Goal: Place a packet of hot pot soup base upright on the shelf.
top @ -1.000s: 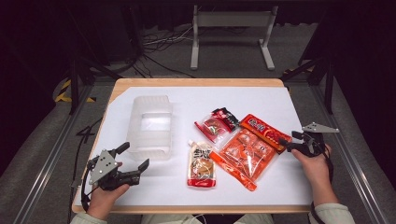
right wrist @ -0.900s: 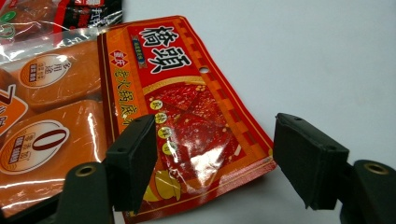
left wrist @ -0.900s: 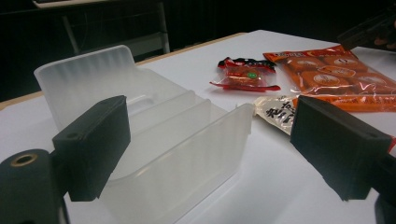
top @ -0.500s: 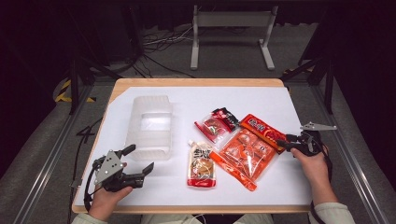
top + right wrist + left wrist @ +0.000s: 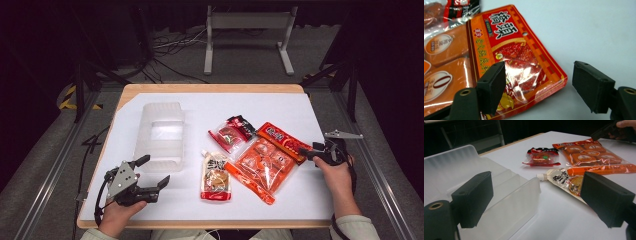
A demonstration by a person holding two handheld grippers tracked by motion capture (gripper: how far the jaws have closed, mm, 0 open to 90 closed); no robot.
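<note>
My left gripper (image 5: 156, 170) hovers open at the table's front left, just short of the near end of a clear plastic container (image 5: 161, 135). In the left gripper view the container (image 5: 499, 195) lies ahead of the wide-apart jaws, with a spouted pouch (image 5: 566, 181) to its right. My right gripper (image 5: 309, 149) stands open at the right. Its jaws straddle the corner of a red-orange flat packet (image 5: 519, 57), and one finger (image 5: 491, 87) is over the packet's edge. Nothing is gripped.
Between the grippers lie the spouted pouch (image 5: 216, 175), a big orange multi-pack (image 5: 262, 162), the flat packet (image 5: 282, 140) and a small red-black packet (image 5: 232, 131). The white mat (image 5: 260, 105) is bare at the back. A metal stand (image 5: 247, 35) is on the floor beyond.
My left gripper has edged right and forward toward the container's near end. The right gripper has crept slightly left onto the flat packet's corner. No object has moved.
</note>
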